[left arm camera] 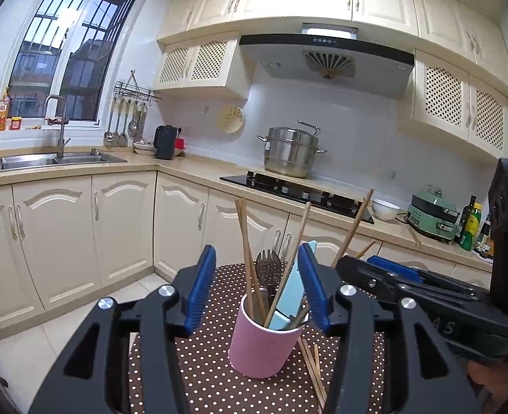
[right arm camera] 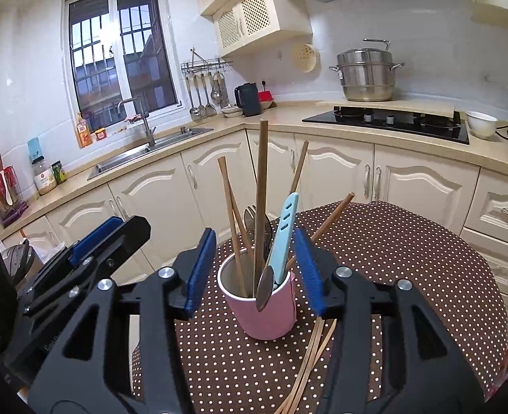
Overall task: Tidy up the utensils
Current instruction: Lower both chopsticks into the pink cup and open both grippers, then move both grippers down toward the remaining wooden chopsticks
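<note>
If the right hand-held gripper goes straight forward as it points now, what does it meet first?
Probably the pink cup with its utensils, which stands straight ahead between the open fingers of the right hand-held gripper; depth is uncertain.

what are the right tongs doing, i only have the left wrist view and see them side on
observer: The right tongs are open. The pink cup sits just ahead between the pads, and they are not pressing on it.
operator: can you see my left tongs from there
observer: Yes. In the right wrist view the left tongs come in side on from the left edge, well off to the left of the cup and not touching it.
operator: whats on the counter left of the sink, my view cuts off there
observer: A white-labelled jar stands there, with a red rack further left.
</note>
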Tool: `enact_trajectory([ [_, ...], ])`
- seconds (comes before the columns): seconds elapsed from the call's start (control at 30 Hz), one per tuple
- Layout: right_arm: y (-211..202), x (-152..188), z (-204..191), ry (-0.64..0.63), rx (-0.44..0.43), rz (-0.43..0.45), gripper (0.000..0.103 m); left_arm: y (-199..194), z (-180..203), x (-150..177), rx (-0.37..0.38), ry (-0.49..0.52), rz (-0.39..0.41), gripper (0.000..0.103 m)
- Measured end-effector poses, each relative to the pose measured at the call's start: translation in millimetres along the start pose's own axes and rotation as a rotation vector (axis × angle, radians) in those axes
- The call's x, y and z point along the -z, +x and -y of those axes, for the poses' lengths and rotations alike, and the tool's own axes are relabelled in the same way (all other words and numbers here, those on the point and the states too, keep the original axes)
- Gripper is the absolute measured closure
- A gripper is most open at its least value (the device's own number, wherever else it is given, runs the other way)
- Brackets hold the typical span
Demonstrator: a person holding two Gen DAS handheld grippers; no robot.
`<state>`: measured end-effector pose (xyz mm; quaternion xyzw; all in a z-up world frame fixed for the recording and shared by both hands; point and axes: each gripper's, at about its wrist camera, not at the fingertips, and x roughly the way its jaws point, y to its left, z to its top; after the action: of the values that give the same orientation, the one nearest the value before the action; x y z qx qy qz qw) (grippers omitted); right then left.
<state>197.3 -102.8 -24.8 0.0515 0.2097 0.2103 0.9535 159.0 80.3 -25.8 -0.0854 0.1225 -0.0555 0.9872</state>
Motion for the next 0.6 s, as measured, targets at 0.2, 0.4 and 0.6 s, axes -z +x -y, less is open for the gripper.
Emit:
enact_trajectory([
  [0.2,-14.4,3.7,-2.1,-0.002,0.008,0.011,0.053,-17.9,9.9,-2.3,0.003,0.040,0.007,0.049],
  [0.4,-29.9,11.6,4.5,0.017,0.018,0.018,0.051,-26.9,21.8,0.5,0.002,0.067,-0.007,0.044],
  [0.6,-40.4,25.1,16.8,0.044,0.033,0.009,0.049,-30.4,33.9,10.8,-0.001,0.088,-0.050,0.041],
])
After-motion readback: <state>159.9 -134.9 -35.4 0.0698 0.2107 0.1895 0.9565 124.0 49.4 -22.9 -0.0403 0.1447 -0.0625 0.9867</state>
